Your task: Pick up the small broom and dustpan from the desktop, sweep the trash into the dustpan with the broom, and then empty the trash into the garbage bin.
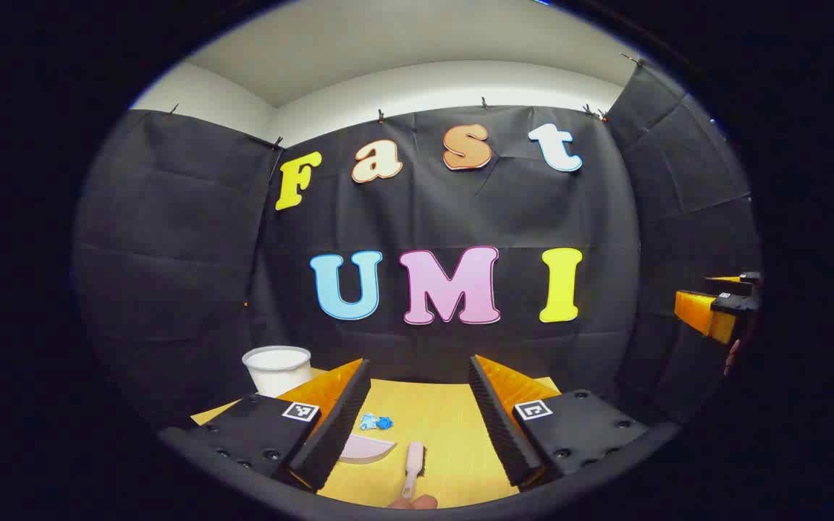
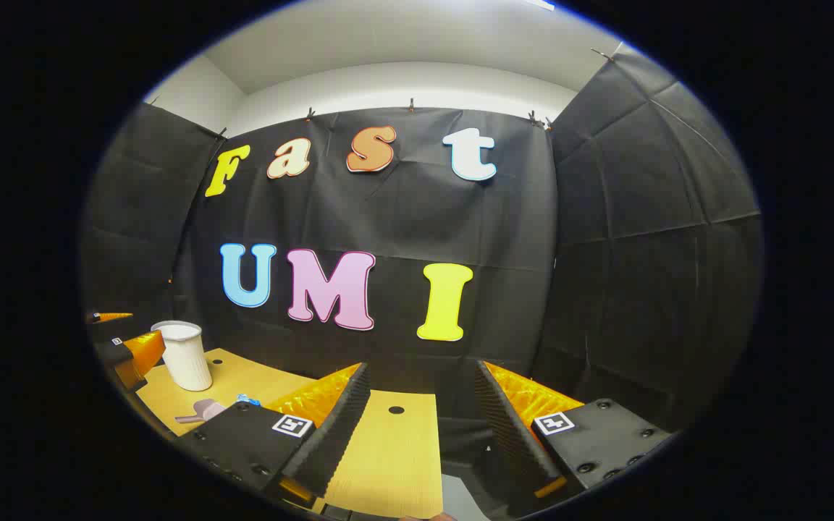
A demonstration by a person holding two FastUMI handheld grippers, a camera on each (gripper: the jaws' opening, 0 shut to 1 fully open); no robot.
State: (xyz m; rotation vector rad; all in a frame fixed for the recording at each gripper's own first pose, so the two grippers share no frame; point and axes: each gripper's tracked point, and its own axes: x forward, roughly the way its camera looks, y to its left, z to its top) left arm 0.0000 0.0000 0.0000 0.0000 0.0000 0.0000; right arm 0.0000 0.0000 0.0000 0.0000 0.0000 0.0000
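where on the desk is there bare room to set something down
Bare wood lies right of the broom, toward the desk edge near the small dark hole. It is crowded on the other side: dustpan, blue trash and white bin cluster there.

both views face the booth wall, sharing the desktop [image 1: 446,427]

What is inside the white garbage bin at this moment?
The garbage bin stands upright at the desk's far corner. Both views show its outer wall and rim; the inside is hidden from these low angles, so its contents cannot be told.
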